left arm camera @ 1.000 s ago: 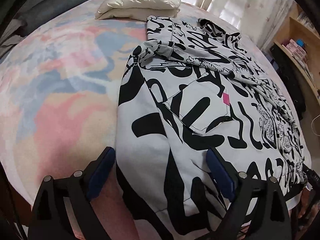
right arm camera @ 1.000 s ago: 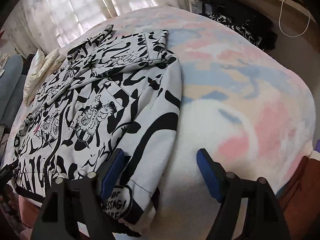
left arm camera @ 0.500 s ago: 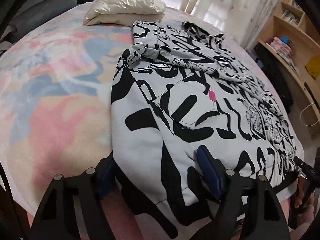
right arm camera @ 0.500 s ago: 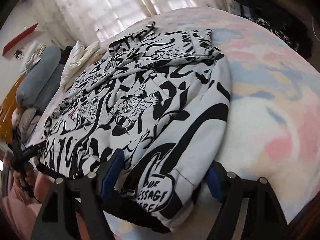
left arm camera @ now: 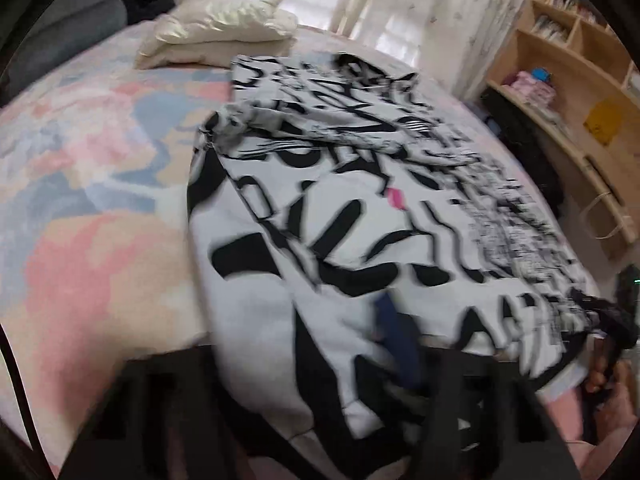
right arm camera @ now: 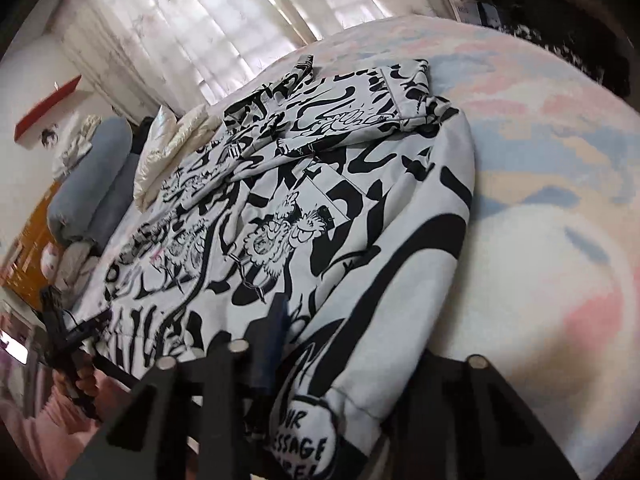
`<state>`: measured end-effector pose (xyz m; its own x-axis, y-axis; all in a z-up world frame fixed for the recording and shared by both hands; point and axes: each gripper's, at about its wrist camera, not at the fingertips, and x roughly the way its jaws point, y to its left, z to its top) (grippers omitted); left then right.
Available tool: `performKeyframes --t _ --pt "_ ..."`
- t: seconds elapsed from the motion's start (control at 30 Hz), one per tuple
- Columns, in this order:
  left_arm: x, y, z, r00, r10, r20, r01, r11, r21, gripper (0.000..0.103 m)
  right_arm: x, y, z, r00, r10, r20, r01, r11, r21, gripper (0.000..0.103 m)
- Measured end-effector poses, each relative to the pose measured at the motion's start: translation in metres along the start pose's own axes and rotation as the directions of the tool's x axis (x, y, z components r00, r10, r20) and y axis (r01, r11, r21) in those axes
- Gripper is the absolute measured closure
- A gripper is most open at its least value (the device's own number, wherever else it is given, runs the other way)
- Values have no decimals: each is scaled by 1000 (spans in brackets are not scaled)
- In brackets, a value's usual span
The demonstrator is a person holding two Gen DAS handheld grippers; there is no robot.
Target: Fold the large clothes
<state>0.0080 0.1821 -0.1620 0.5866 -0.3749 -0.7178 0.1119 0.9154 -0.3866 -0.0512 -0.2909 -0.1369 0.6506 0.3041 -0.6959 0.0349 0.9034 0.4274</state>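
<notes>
Since the earlier frame our left gripper [left arm camera: 304, 364] and right gripper [right arm camera: 344, 360] had just been closing, each pinching a near hem corner of the black-and-white hoodie [right arm camera: 320, 208] lying on the bed [right arm camera: 540, 240], where a shallow bite risked slipping during lifting

Place: a home bedroom.
Bed [left arm camera: 92, 184]: fills both views, under a pastel pink, blue and cream cover.
Pillow [left arm camera: 216, 28]: cream, upper left in the left view.
Curtains [right arm camera: 192, 28]: sheer, over a bright window at the top.
Shelves [left arm camera: 568, 64]: wooden, upper right in the left view, holding books and small items.
</notes>
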Motion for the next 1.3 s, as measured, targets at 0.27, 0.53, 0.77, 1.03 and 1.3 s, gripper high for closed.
performKeyframes --t 0.27,0.53,0.77,1.03,1.3 --pt "8 5 0 1000 -31 5 31 999 -42 60 6 -2 0 1000 13 -14 -12 1000 11 73" --pt "11 -2 1 1000 -7 4 7 1000 -24 66 11 -2 0 1000 6 -21 -6 1000 20 73" --pt "6 -7 4 999 37 30 -34 997 -76 92 10 3 1 999 -33 -9 33 999 23 81" --pt "-2 -5 11 998 56 18 -53 985 -167 94 0 4 5 999 -19 28 17 997 69 91" --pt "-23 -9 17 998 29 49 -18 977 -212 97 -24 16 13 996 -10 90 5 998 59 93"
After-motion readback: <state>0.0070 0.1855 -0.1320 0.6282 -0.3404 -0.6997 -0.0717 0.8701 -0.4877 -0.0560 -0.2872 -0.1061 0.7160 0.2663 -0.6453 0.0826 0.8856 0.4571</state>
